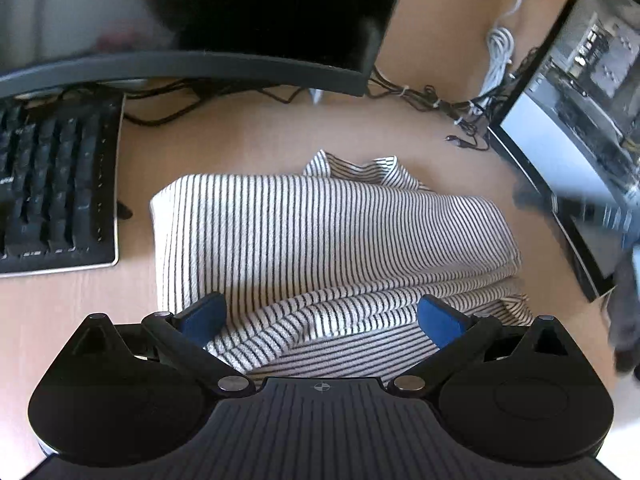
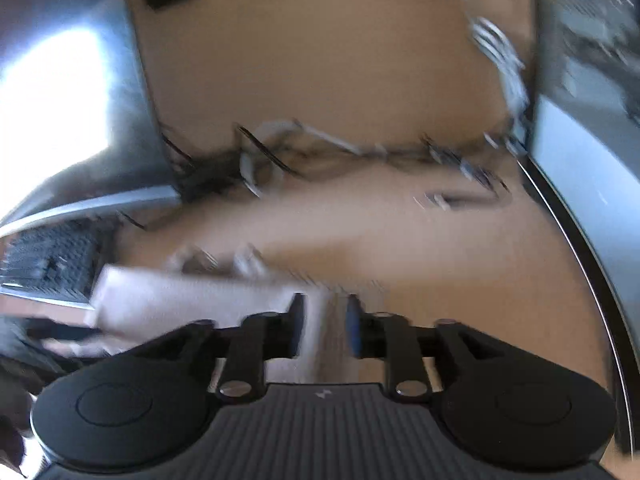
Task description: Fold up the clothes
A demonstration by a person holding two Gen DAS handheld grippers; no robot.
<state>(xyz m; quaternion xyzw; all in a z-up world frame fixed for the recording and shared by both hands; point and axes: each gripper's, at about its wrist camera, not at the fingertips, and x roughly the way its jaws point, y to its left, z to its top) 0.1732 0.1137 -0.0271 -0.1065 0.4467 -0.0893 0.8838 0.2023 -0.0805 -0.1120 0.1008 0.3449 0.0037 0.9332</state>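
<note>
A black-and-white striped garment (image 1: pixel 320 240) lies folded on the wooden desk, its collar at the far side. My left gripper (image 1: pixel 320 318) is open, with its blue pads on either side of the garment's near folded edge, just above it. In the right wrist view, which is heavily blurred, the garment (image 2: pixel 188 304) shows as a pale mass at lower left. My right gripper (image 2: pixel 324 330) is nearly closed with striped fabric between its pads.
A black keyboard (image 1: pixel 56 188) lies left of the garment. A dark monitor (image 1: pixel 240 12) stands behind it and a lit monitor (image 1: pixel 580 128) at the right. Tangled cables (image 1: pixel 432 100) run along the back of the desk (image 1: pixel 240 136).
</note>
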